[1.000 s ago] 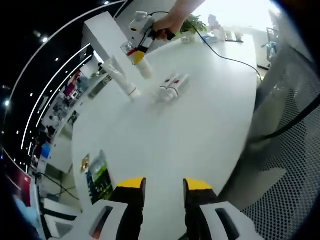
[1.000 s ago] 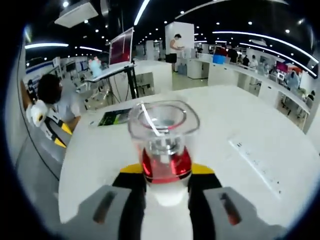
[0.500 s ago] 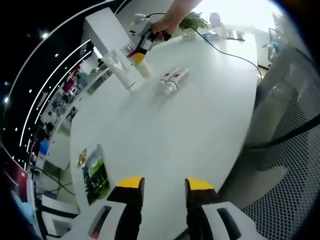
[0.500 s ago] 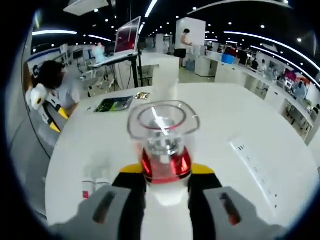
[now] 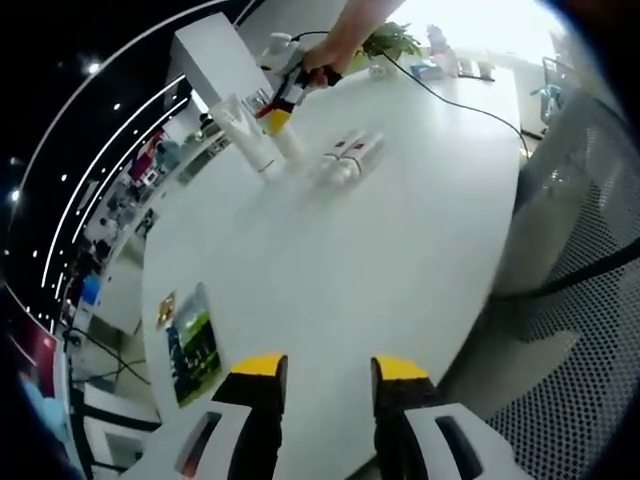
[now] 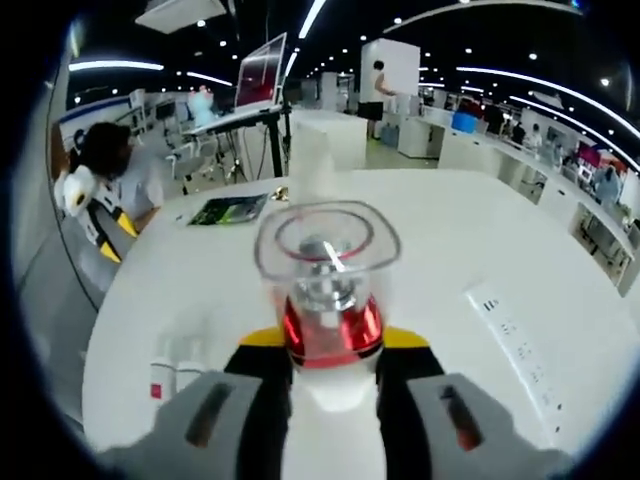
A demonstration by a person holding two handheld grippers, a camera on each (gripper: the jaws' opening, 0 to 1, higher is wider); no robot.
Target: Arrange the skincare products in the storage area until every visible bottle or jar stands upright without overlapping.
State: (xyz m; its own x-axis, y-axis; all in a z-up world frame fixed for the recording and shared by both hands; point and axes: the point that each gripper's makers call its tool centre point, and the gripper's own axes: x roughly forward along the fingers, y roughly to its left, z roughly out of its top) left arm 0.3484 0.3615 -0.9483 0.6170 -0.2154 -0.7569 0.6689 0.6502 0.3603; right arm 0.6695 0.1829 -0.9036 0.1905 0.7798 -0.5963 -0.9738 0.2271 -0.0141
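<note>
Two small tubes [image 6: 172, 372] now sit at the lower left of the right gripper view, more in sight than before. The right hand-held gripper [image 6: 333, 352] pinches a bottle [image 6: 328, 300] with a clear cap. The left hand-held gripper [image 5: 324, 367] is spread over the white desk [image 5: 340, 260]. A tall tube [image 5: 248, 137] stands upper left.

R gripper [image 5: 282, 100] w/ bottle [image 6: 329, 300] now lower, closer to the two lying tubes [image 5: 345, 158], beside standing tube [image 5: 250, 135].
</note>
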